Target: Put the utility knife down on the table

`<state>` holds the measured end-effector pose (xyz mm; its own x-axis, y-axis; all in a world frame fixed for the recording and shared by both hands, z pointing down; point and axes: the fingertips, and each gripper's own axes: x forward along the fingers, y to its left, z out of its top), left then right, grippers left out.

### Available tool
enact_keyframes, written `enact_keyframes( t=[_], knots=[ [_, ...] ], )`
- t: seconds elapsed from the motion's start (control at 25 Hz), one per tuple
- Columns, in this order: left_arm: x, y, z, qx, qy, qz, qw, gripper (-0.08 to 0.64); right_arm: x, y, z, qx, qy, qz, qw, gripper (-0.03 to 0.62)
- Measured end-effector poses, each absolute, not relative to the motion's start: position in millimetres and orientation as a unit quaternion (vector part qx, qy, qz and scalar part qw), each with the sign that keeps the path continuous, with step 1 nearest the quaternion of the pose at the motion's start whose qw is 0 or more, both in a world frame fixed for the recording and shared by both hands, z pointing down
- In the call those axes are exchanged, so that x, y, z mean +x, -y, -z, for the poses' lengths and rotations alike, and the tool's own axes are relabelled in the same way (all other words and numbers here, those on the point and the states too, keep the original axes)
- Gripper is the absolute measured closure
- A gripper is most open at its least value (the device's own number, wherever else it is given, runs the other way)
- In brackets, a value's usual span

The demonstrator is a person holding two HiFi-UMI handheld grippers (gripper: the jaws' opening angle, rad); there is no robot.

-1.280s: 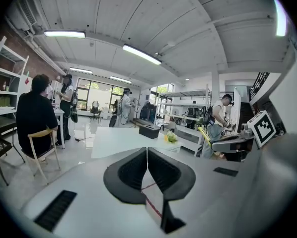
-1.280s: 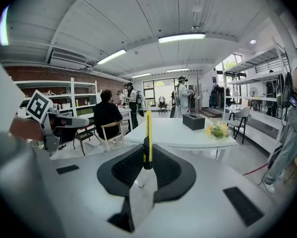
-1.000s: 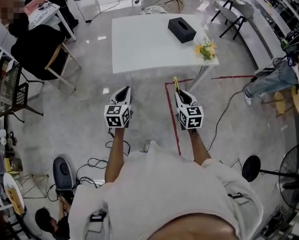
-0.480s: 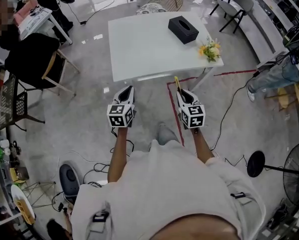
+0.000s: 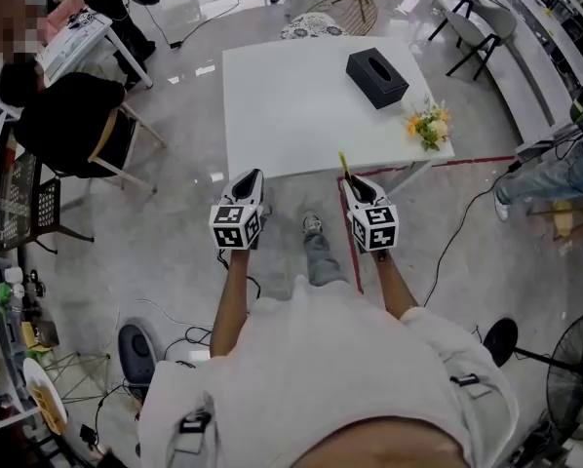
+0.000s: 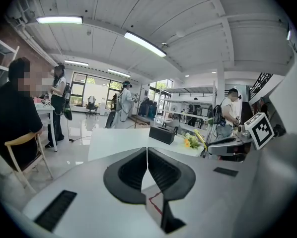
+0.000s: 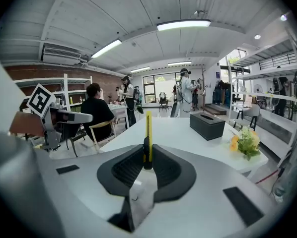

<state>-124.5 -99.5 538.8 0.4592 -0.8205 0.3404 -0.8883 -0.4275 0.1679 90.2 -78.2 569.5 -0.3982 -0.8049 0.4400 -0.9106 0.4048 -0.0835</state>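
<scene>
Yellow knife (image 7: 148, 133) stands upright, pinched in the right claw (image 5: 358, 187), at the near edge of the white bench (image 5: 291, 105); left claw (image 5: 246, 181) is closed, empty. Released now, it could miss and hit the floor (image 5: 174, 232).

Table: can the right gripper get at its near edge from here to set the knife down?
Probably yes. The right gripper, shut on the utility knife, faces the table with nothing between them; the tissue box and flowers stand off to the right of its path.
</scene>
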Motion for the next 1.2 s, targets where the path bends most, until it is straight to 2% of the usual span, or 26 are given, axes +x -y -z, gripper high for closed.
enact_keyframes(
  t=[0.76, 1.2],
  knots=[
    [-114, 329, -531, 0.821, 0.535, -0.113, 0.165, 0.537, 79, 323, -557, 0.479, 0.848, -0.152, 0.171, 0.520],
    [-115, 394, -544, 0.813, 0.541, -0.113, 0.181, 0.537, 65, 397, -566, 0.459, 0.855, -0.151, 0.186, 0.520]
  ],
)
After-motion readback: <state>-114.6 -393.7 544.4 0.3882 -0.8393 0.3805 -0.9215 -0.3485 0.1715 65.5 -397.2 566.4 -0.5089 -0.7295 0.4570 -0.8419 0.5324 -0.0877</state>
